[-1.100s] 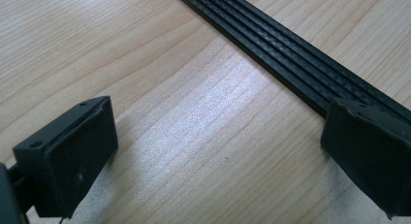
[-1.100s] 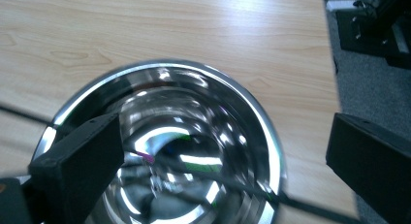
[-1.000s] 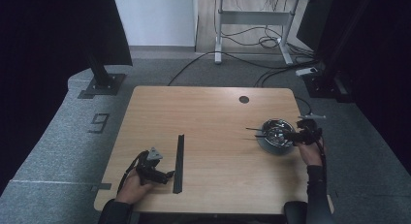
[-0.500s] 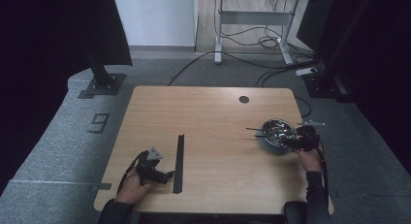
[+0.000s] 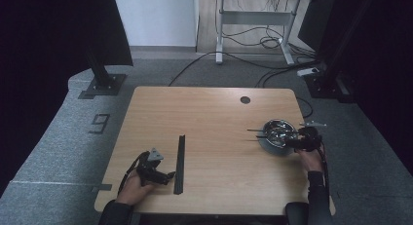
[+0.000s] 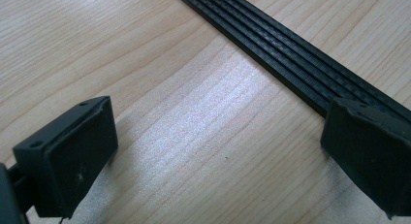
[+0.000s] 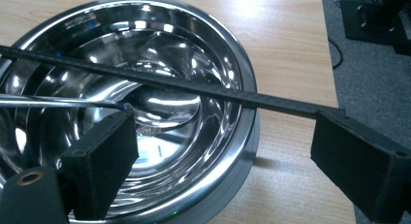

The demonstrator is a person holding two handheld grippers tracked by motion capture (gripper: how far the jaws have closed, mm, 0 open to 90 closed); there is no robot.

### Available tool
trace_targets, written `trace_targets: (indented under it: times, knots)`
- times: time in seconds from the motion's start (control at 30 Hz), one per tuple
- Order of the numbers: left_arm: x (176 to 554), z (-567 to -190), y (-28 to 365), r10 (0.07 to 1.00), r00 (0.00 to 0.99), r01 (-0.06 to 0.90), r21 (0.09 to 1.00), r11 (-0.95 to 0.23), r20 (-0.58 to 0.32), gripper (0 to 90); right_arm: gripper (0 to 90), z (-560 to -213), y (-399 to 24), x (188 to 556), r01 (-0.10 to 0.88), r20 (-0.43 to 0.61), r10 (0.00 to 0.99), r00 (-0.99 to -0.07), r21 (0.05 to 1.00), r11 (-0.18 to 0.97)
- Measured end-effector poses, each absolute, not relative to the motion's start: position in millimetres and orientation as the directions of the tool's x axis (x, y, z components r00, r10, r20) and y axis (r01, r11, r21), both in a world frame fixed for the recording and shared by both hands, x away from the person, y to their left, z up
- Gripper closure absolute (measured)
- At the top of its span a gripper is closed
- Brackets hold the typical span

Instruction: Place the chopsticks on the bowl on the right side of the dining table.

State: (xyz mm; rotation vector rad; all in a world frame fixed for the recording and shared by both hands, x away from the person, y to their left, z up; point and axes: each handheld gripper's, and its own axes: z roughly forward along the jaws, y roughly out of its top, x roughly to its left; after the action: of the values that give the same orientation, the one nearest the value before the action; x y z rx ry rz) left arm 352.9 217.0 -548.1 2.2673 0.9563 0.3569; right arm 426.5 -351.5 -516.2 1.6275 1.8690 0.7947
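A shiny steel bowl [image 5: 276,132] [image 7: 160,112] stands near the table's right edge. A thin black rod [image 7: 203,88] lies across its rim, and a silver rod [image 7: 53,102] reaches into it from the left; both ends stick out past the bowl [image 5: 254,131]. My right gripper [image 5: 291,143] [image 7: 228,132] is open at the bowl's near-right rim, one pad over the inside and the other outside, just under the black rod's end. My left gripper [image 5: 167,176] [image 6: 225,122] rests open low over the wood, with a long black ribbed strip [image 5: 179,161] [image 6: 291,59] beside its right pad.
The wooden table [image 5: 214,113] has a round cable hole [image 5: 245,100] at the back right. Dark stands [image 5: 100,79] and cables [image 5: 272,40] sit on the grey carpet beyond the table. A person's hands come in at the near edge.
My right gripper has edged slightly left, closer over the bowl's rim. The left gripper and the strip have stayed put.
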Motion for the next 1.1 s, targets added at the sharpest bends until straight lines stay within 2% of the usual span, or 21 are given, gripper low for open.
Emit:
trace_targets:
  times: [0.7,1.1]
  knots:
    - [352.9,-548.1,217.0,0.716,0.698,0.541,0.655,-0.528,0.000,0.0,10.6,-515.4,-353.2,430.6,0.681,-0.063,0.986,-0.154,0.716,0.152]
    - [352.9,-548.1,217.0,0.716,0.698,0.542,0.655,-0.527,0.000,0.0,7.3,-505.0,-350.9,414.6,0.655,-0.022,0.981,-0.193,0.742,0.146]
